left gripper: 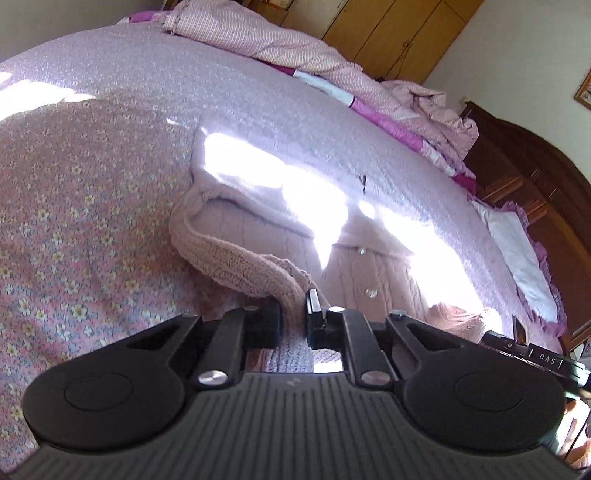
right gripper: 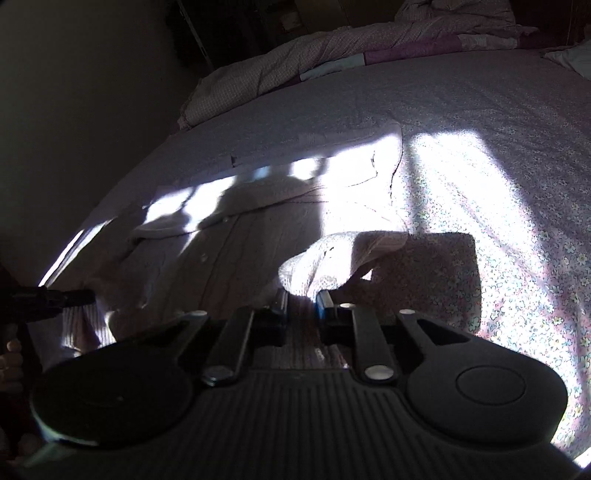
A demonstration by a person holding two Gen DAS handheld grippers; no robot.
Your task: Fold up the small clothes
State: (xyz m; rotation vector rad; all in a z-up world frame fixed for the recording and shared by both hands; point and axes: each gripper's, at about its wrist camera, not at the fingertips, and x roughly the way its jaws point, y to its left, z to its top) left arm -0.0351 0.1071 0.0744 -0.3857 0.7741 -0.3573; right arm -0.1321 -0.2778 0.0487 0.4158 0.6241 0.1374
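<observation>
A pale pink knitted cardigan (left gripper: 369, 266) with small buttons lies spread on the bed, half in bright sun. My left gripper (left gripper: 294, 304) is shut on a ribbed edge of it, and that fold of knit rises from the bed into the jaws. In the right wrist view the same cardigan (right gripper: 240, 240) lies mostly in shadow. My right gripper (right gripper: 303, 301) is shut on another lifted edge of it. Each gripper shows at the side of the other's view: the right one (left gripper: 535, 358), the left one (right gripper: 55, 299).
The bed has a pink floral sheet (left gripper: 74, 221). A crumpled checked quilt (left gripper: 295, 44) lies along its far side and a white pillow (left gripper: 517, 258) by the dark wooden headboard (left gripper: 535, 177). A wooden wardrobe (left gripper: 388, 29) stands behind. A person's hand (right gripper: 11, 354) shows at the left edge.
</observation>
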